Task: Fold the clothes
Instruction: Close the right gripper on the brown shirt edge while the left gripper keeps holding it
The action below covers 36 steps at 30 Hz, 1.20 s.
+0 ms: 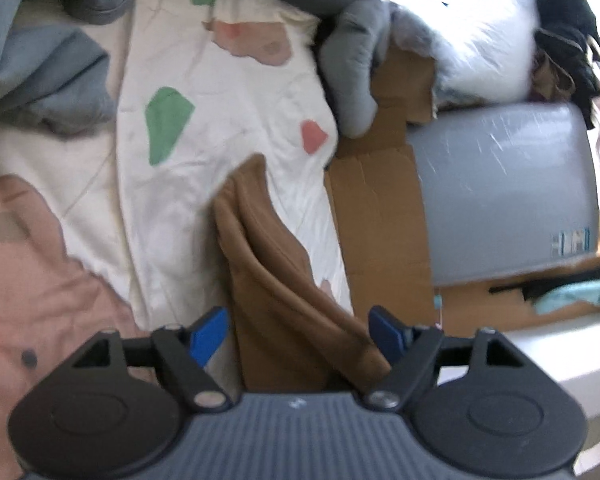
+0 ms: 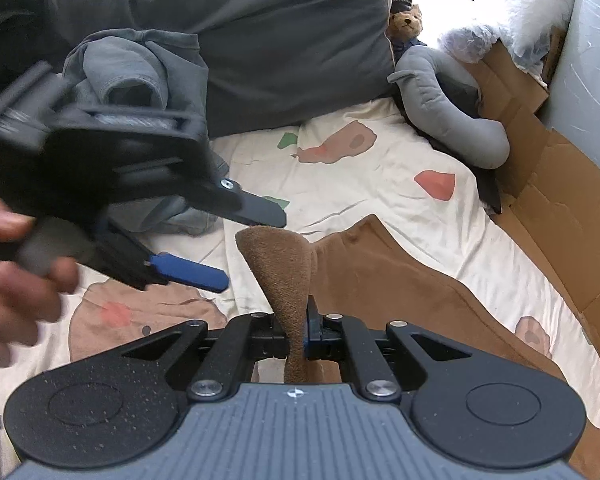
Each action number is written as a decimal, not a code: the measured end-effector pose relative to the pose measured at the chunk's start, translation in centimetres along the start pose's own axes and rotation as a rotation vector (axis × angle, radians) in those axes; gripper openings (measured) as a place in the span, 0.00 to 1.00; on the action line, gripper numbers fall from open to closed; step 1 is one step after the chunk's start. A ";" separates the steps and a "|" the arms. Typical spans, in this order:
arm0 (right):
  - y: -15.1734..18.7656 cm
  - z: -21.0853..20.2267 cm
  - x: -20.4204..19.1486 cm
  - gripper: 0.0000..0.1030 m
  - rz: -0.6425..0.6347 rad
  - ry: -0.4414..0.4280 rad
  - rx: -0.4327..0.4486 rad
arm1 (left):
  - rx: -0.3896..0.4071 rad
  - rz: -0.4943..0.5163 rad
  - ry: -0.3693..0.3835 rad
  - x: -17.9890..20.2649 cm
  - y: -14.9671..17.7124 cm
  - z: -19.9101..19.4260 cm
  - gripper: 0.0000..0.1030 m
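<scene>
A bed fills both views, covered by a cream sheet printed with green, pink and tan patches. A dark grey pillow lies across the top of the right wrist view, with a crumpled grey garment at upper left, a small teddy bear and a grey plush toy at upper right. Flattened cardboard runs down the right edge, beside a pale grey panel.

The brown garment lies on the sheet in the centre and lower right. The right gripper, at bottom centre, has its fingers pinching a raised fold of it. The left gripper, held by a hand at the left edge, points toward that fold's tip with its fingers spread wide; in its own view the brown cloth lies between them, unpinched.
</scene>
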State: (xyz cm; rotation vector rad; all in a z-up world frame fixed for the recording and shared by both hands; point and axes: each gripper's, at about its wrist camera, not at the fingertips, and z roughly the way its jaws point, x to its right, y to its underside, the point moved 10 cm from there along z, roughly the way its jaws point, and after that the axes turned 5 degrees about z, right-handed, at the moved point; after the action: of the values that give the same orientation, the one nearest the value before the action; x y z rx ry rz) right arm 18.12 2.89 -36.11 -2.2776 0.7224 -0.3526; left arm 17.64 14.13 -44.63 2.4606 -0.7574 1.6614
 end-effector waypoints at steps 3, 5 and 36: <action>0.2 0.0 -0.1 0.04 -0.003 -0.003 -0.003 | 0.006 -0.019 0.000 -1.1 -1.3 1.1 0.84; 0.2 -0.1 -0.3 0.04 -0.010 -0.003 -0.003 | -0.002 -0.028 0.003 -1.6 -1.7 2.0 0.84; 1.4 -0.8 0.3 0.04 0.028 -0.018 -0.006 | -0.303 0.131 -0.107 -3.8 -5.4 12.1 0.14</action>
State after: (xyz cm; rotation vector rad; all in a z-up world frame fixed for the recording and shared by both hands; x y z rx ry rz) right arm 17.41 1.43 -36.51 -2.2707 0.7462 -0.3163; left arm 29.17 16.19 -51.83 2.3420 -1.1147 1.3410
